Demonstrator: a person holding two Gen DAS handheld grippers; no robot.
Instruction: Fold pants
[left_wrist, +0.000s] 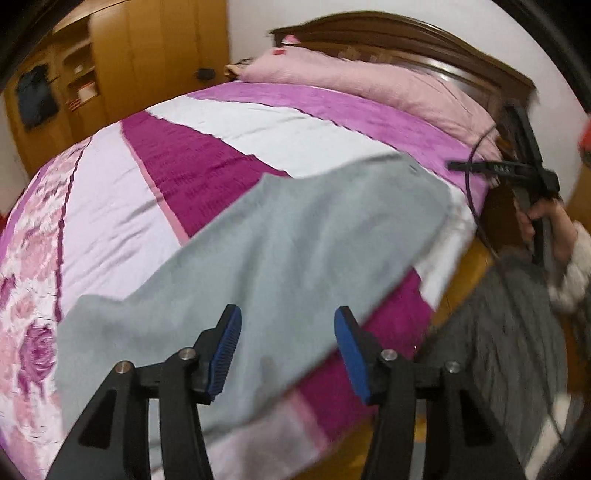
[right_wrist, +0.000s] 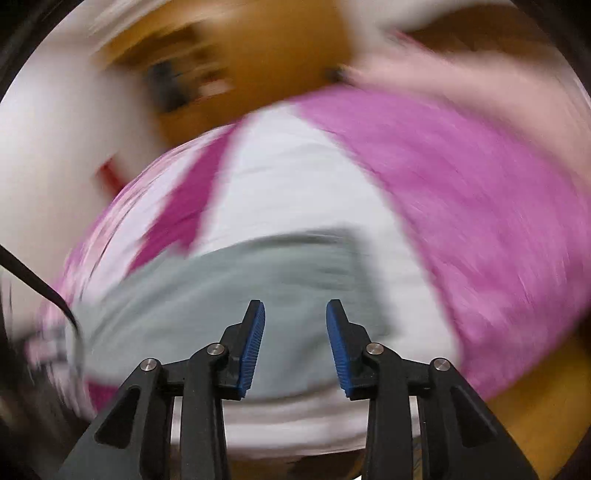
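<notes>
While the right wrist view is all smeared, the left one is sharp and shows the right tool (left_wrist: 452, 165) too. Soft grey pants (left_wrist: 280, 240) lie flat on the shiny pink striped bedspread (left_wrist: 122, 206), just ahead of the left tool (left_wrist: 288, 350). Both tools gape open, holding nothing.

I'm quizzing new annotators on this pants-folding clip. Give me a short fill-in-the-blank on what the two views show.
1. The pants spread on the bed are ____ in colour.
2. The left tongs are ____, gripping nothing.
3. The pads on the right tongs are ____ in colour.

Missing words: grey; open; blue
</notes>
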